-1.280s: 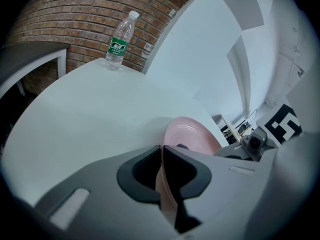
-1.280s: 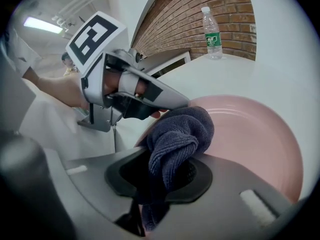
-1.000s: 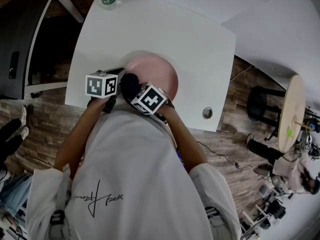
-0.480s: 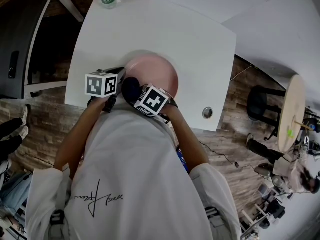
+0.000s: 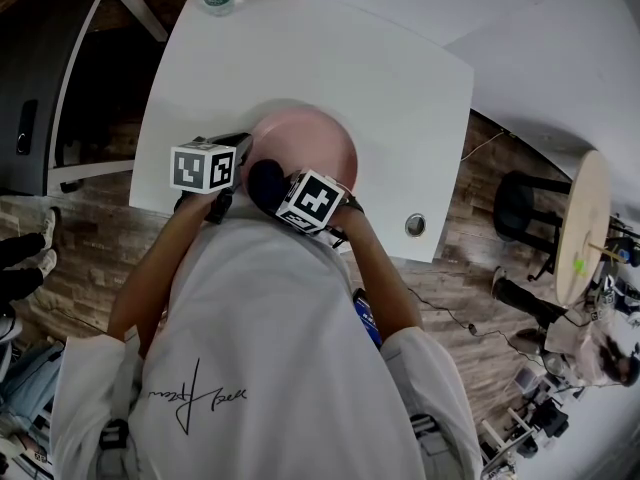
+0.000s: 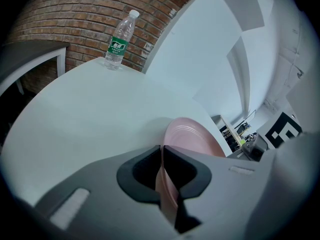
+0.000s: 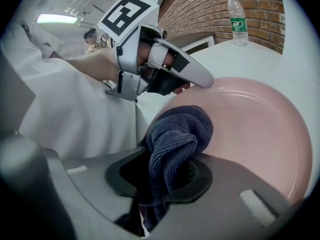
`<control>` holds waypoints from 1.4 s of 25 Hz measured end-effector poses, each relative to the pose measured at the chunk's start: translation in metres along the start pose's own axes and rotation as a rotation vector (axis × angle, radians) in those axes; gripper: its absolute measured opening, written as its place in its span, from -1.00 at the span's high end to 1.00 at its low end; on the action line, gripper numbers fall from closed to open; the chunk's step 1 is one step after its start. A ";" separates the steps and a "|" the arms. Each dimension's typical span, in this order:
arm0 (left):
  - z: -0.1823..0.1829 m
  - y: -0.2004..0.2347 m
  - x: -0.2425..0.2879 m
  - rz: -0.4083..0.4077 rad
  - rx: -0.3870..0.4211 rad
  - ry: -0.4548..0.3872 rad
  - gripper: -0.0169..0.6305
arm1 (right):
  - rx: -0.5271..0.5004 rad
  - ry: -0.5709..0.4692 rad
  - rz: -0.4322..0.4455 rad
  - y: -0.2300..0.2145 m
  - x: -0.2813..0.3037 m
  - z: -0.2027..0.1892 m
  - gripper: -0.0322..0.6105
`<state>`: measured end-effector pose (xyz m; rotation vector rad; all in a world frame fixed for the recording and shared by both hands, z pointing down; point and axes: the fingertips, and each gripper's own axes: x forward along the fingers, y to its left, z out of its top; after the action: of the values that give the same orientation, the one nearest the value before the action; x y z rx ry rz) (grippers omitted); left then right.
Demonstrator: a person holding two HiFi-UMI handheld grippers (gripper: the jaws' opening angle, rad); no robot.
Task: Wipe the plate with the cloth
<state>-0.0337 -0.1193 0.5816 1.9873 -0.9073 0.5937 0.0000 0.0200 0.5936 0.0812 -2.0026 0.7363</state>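
At white table [image 5: 400, 78], left gripper [image 6: 165, 156] clamps plate [image 6: 194, 136] rim; right gripper [image 7: 167, 176] pinches cloth [image 7: 179, 134].

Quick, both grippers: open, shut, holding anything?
Left gripper: shut on the plate rim.
Right gripper: shut on the cloth.

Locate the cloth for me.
Right gripper view: the dark blue cloth sits clamped in the right claw, against the pink plate at its near edge.

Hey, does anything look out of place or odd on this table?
Nothing stands out. The left gripper clamps the pink plate by its rim, the right gripper holds the blue cloth against it, and the water bottle stands upright.
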 end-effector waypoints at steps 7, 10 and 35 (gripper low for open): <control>0.000 0.000 0.001 -0.002 0.001 0.000 0.83 | -0.005 0.047 0.017 0.001 -0.004 -0.014 0.58; 0.001 0.000 0.001 -0.001 -0.001 0.000 0.83 | -0.011 0.054 0.021 0.002 -0.005 -0.018 0.58; 0.001 0.001 0.002 -0.005 -0.005 0.002 0.83 | -0.007 0.162 0.004 -0.012 -0.028 -0.054 0.58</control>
<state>-0.0332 -0.1214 0.5824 1.9836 -0.9017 0.5907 0.0613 0.0320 0.5956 0.0131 -1.8515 0.7151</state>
